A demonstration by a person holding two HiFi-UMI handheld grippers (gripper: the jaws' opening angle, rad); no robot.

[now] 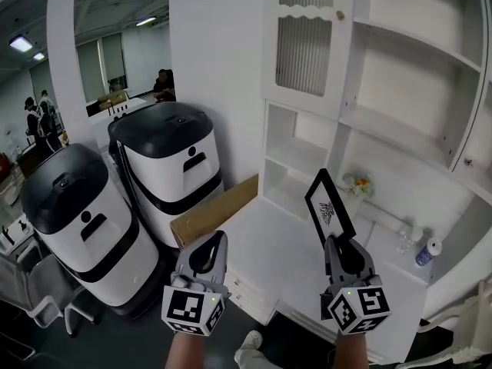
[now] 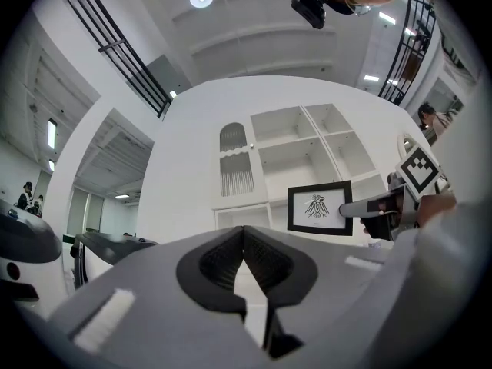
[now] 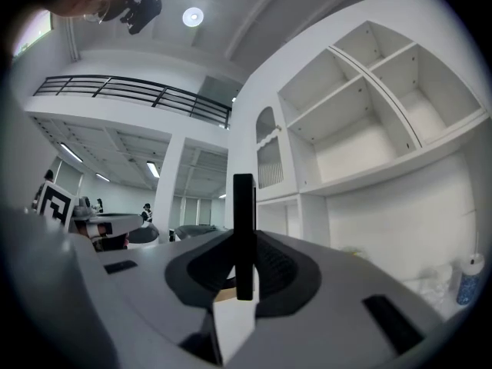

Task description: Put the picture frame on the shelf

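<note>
Gripping black picture frame (image 1: 329, 204) in right tongs (image 1: 333, 241), showing only its thin edge in right gripper view, left tongs (image 1: 221, 237) pressing shut, empty, facing white shelf (image 1: 301, 154).

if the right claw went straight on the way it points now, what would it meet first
Probably the white shelf unit. The right claw, shut on the picture frame, aims at its lower open shelves, near the small flower bunch. The frame would touch first, though depth is unclear.
</note>
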